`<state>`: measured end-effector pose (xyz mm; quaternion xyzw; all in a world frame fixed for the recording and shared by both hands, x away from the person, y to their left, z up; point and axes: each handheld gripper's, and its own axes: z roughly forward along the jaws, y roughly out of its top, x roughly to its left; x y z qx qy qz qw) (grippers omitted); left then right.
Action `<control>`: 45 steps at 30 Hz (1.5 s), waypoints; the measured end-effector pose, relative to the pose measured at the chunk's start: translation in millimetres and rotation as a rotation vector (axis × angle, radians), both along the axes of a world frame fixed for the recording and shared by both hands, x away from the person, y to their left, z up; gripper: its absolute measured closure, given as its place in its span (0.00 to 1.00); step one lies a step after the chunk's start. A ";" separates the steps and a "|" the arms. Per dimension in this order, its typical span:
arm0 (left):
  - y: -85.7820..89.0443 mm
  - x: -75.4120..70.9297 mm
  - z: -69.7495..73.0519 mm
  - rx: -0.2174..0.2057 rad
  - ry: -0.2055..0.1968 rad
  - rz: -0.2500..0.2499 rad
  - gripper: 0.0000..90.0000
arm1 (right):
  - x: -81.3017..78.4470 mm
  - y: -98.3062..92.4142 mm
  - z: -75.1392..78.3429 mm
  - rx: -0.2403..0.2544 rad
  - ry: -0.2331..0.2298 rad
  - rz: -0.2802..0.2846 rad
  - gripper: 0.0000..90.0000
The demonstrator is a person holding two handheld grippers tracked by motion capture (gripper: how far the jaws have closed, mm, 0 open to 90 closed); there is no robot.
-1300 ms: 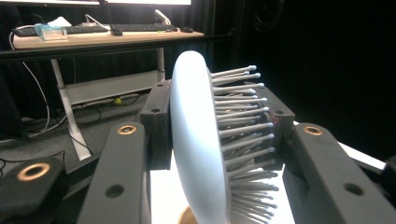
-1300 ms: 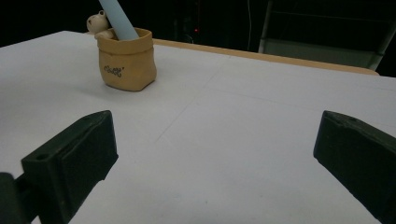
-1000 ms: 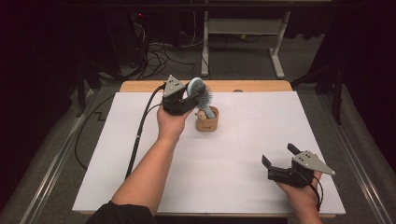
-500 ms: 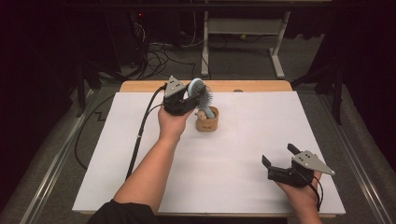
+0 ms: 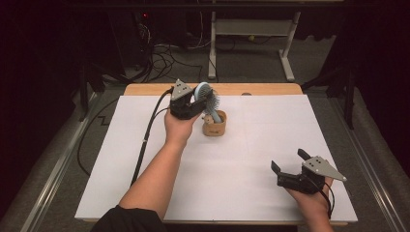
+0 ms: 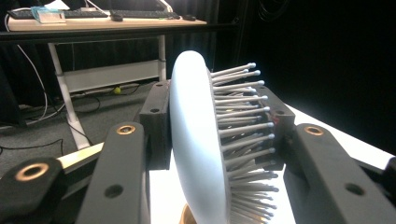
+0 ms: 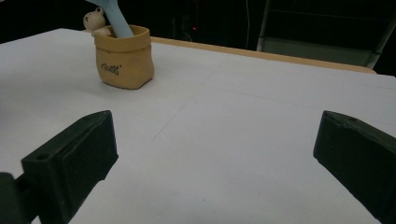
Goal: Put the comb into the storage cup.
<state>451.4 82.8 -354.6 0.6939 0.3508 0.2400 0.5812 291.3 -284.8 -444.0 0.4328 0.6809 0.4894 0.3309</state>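
Nothing much has moved since the earlier frames: both hands sit where they were, brush and pot unchanged.

Surface (image 5: 145,159): white sheet over a wood top, mostly bare. Left hand (image 5: 178,129) reaches to the far middle; right hand (image 5: 314,205) rests at the near right corner, well apart from the work.

Left tool (image 5: 199,100): jaws closed on the hairbrush (image 6: 196,149), one pad on the smooth pale-blue back, the other against the pin side, so the head is clamped edge-on w/ pins pointing sideways. Right tool (image 7: 219,158): jaws wide apart, nothing btwn them, just bare sheet ahead.

Pot (image 5: 214,126): small tan sack-shaped holder w/ a little bear figure (image 7: 95,21) at its rim, standing upright on the surface just beside the left hand. Brush handle (image 7: 116,21) goes down into it at a tilt; the head stands above the rim.

Handling, as a guess: brush looks like light, stiff plastic; back is glossy and prob. slippery, pins are thin and will flex, so the grip across the head could twist. Handle would be the surer place to hold, but it's in the pot. Pot looks ceramic, light, easy to tip or drag if the brush is pulled at an angle, so lift along the handle's line, maybe steady the pot w/ the free tool.
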 end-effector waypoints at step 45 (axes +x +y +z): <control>19.6 12.4 -5.8 0.050 0.051 0.034 0.35 | 0.6 -0.8 -0.5 0.003 0.005 0.000 0.00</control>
